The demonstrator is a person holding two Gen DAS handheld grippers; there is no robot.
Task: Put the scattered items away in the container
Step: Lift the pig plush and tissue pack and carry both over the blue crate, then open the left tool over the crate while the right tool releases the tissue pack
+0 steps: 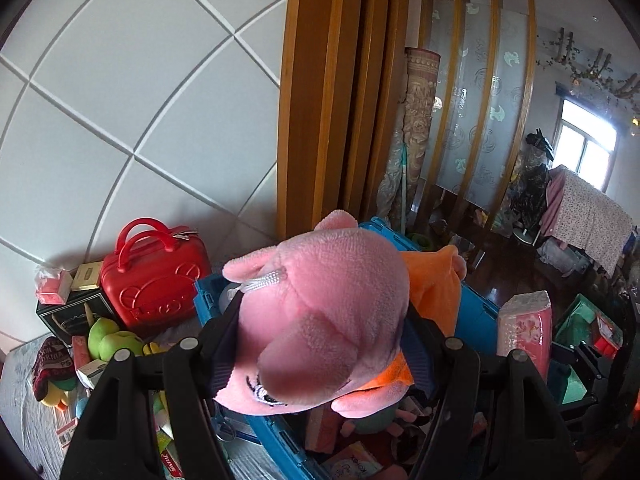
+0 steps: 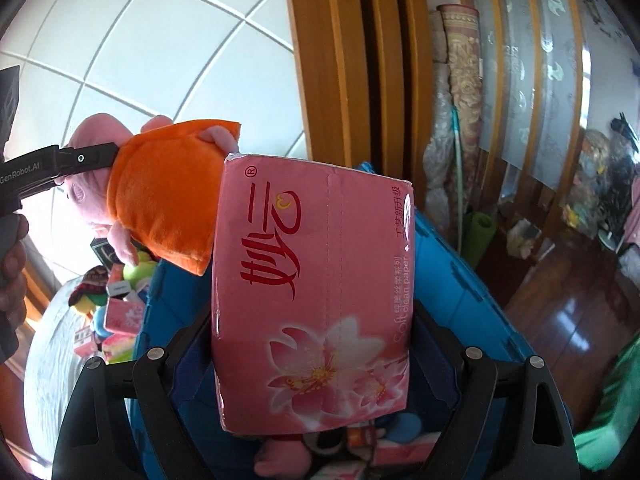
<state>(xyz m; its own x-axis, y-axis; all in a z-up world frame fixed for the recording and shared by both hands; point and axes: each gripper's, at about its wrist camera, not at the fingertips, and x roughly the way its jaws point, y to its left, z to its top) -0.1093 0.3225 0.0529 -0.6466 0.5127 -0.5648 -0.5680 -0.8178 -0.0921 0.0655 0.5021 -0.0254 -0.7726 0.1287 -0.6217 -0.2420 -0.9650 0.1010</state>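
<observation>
My left gripper (image 1: 320, 344) is shut on a pink plush pig (image 1: 320, 300) in an orange dress, its pads pressing the sides of the head. The pig hangs over the blue container (image 1: 476, 312). In the right wrist view the same pig (image 2: 160, 200) shows at the left, clamped by the left gripper (image 2: 80, 158). My right gripper (image 2: 316, 344) is shut on a pink tissue pack (image 2: 316, 300) with a flower print, held above the blue container (image 2: 452, 280). Plush toys and tissue packs lie inside the container.
A red toy suitcase (image 1: 156, 276), black boxes and green plush fruit (image 1: 112, 340) sit at the left. More small packs and toys (image 2: 120, 316) are scattered beside the container. A wooden partition (image 1: 328, 100) stands behind. A green bag (image 2: 616, 392) lies on the dark floor, right.
</observation>
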